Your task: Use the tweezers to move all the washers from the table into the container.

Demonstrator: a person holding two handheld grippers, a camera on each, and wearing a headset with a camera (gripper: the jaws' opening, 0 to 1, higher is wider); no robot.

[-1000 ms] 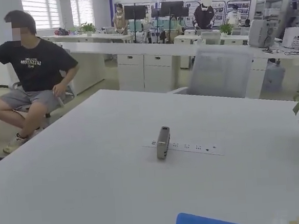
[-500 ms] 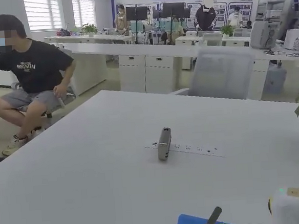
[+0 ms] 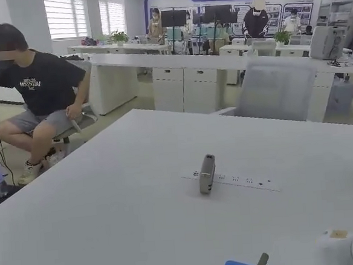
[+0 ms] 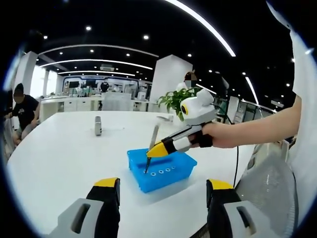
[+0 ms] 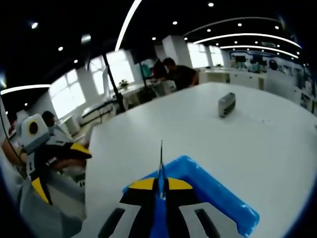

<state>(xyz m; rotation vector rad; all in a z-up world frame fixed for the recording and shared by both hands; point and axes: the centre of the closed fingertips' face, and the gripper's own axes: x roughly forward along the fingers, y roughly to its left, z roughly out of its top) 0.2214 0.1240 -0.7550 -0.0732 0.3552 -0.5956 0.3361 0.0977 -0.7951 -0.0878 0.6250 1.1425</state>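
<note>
While over container (image 5: 224, 202), tweezers (image 5: 161, 157) in gripper (image 5: 161, 185).

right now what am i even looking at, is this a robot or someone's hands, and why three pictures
It isn't a robot. A person holds a two-jaw gripper in each hand and wears a headset camera. The head view looks across the white table, where a small grey device stands. Each of the other two pictures comes from a fisheye camera riding on one gripper. In the left gripper view, the left gripper is open and holds nothing. Beyond it, the right gripper dips tweezers into a blue container with washers inside. The right gripper view looks along those tweezers, clamped between its shut jaws above the container.
</note>
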